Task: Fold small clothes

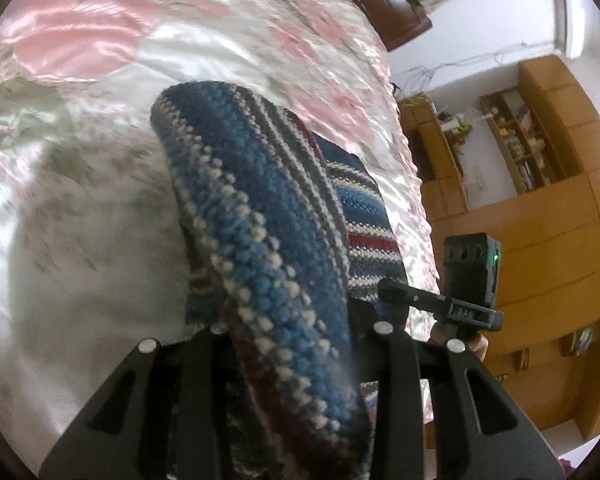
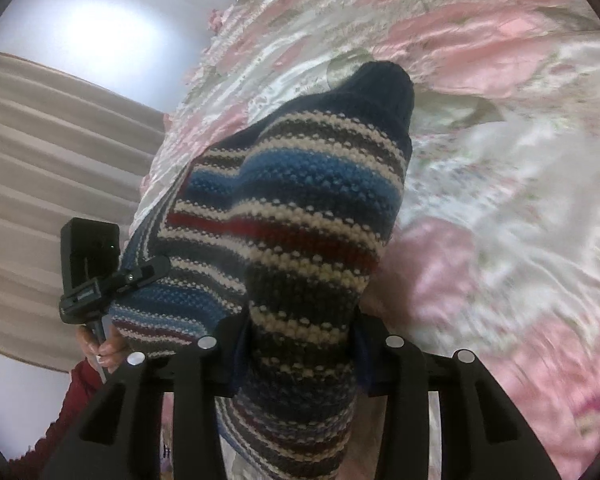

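A knitted garment (image 1: 268, 216) striped in blue, white, grey and red hangs in the air above the bed. My left gripper (image 1: 296, 332) is shut on one bunched end of it, and the knit hides the fingertips. In the right wrist view the same garment (image 2: 300, 220) rises from my right gripper (image 2: 300, 340), which is shut on it; a dark navy cuff (image 2: 384, 84) points away. The right gripper's tip (image 1: 396, 294) pinches the garment's far edge in the left wrist view. The left gripper's tip (image 2: 152, 270) does the same in the right wrist view.
A satin bedspread (image 1: 100, 60) with pink flowers lies under the garment. Wooden cabinets and shelves (image 1: 540, 200) stand beyond the bed's edge on one side, beige curtains (image 2: 60, 140) on the other. A hand (image 2: 104, 348) in a red sleeve (image 2: 76, 400) holds the left gripper's handle.
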The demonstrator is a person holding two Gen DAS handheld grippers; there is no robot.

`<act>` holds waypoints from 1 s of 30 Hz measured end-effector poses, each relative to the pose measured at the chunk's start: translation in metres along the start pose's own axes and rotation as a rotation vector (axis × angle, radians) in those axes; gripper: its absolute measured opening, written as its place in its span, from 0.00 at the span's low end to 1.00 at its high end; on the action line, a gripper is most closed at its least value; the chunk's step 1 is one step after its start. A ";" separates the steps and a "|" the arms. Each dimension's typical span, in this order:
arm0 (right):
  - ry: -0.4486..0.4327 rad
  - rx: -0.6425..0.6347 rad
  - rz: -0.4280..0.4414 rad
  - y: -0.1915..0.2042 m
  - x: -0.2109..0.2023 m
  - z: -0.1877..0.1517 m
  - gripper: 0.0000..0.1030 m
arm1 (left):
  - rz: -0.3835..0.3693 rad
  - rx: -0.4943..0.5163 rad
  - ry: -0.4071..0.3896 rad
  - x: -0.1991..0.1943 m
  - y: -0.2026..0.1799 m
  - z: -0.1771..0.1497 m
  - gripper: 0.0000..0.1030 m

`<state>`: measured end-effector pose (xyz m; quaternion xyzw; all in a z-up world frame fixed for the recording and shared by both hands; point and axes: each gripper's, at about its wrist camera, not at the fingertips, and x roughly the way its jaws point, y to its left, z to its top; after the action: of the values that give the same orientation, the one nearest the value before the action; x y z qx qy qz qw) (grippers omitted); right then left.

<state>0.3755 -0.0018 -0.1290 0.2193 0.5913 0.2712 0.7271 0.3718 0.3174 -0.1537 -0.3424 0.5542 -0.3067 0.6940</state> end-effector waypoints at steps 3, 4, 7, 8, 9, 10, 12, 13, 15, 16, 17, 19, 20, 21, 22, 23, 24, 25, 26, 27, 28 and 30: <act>-0.008 -0.002 -0.003 -0.003 -0.035 -0.016 0.40 | -0.018 0.005 0.003 0.003 -0.029 -0.020 0.29; -0.010 -0.002 -0.010 -0.006 -0.050 -0.023 0.40 | -0.024 0.008 0.005 0.006 -0.039 -0.027 0.29; -0.004 0.001 -0.031 -0.015 -0.082 -0.046 0.40 | -0.032 0.017 0.016 0.017 -0.067 -0.054 0.29; -0.001 0.002 -0.039 -0.020 -0.091 -0.054 0.40 | -0.039 0.011 0.024 0.023 -0.074 -0.066 0.29; 0.002 0.005 -0.047 -0.024 -0.098 -0.061 0.40 | -0.039 0.007 0.030 0.028 -0.079 -0.074 0.29; 0.005 0.015 -0.057 -0.032 -0.106 -0.069 0.40 | -0.035 0.012 0.034 0.034 -0.085 -0.083 0.29; 0.015 0.032 -0.084 -0.048 -0.114 -0.084 0.41 | -0.029 0.019 0.051 0.053 -0.094 -0.099 0.30; 0.022 0.041 -0.094 -0.055 -0.114 -0.087 0.41 | -0.024 0.017 0.062 0.064 -0.094 -0.108 0.30; 0.032 0.076 -0.110 -0.077 -0.112 -0.098 0.41 | 0.014 0.040 0.073 0.081 -0.094 -0.122 0.30; 0.039 0.087 -0.119 -0.088 -0.111 -0.104 0.41 | 0.032 0.048 0.073 0.087 -0.093 -0.125 0.30; 0.043 0.098 -0.121 -0.096 -0.107 -0.107 0.42 | 0.065 0.062 0.070 0.098 -0.089 -0.129 0.30; 0.035 0.116 -0.106 -0.112 -0.100 -0.115 0.43 | 0.144 0.098 0.061 0.112 -0.078 -0.139 0.33; 0.025 0.117 -0.096 -0.115 -0.097 -0.117 0.45 | 0.176 0.111 0.057 0.116 -0.070 -0.141 0.34; 0.016 0.114 -0.090 -0.114 -0.095 -0.119 0.46 | 0.196 0.116 0.055 0.118 -0.062 -0.146 0.36; 0.007 0.092 -0.109 -0.113 -0.091 -0.121 0.47 | 0.201 0.109 0.052 0.118 -0.052 -0.148 0.38; 0.004 0.082 -0.122 -0.112 -0.090 -0.124 0.50 | 0.201 0.110 0.040 0.119 -0.045 -0.149 0.39; 0.000 0.078 -0.132 -0.110 -0.086 -0.125 0.53 | 0.212 0.123 0.032 0.120 -0.042 -0.151 0.39; -0.006 0.079 -0.133 -0.109 -0.085 -0.126 0.54 | 0.225 0.131 0.028 0.121 -0.043 -0.149 0.40; -0.011 0.084 -0.138 -0.108 -0.085 -0.127 0.57 | 0.243 0.138 0.027 0.122 -0.044 -0.149 0.41; -0.019 0.092 -0.139 -0.108 -0.086 -0.128 0.58 | 0.259 0.135 0.030 0.123 -0.046 -0.148 0.42; -0.027 0.104 -0.137 -0.107 -0.089 -0.130 0.60 | 0.272 0.126 0.033 0.122 -0.048 -0.146 0.43; -0.041 0.110 -0.142 -0.102 -0.095 -0.135 0.65 | 0.304 0.118 0.032 0.116 -0.056 -0.146 0.45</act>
<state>0.2423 -0.1411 -0.1513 0.2221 0.6044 0.1815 0.7432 0.2495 0.1718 -0.1946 -0.2083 0.5918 -0.2356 0.7422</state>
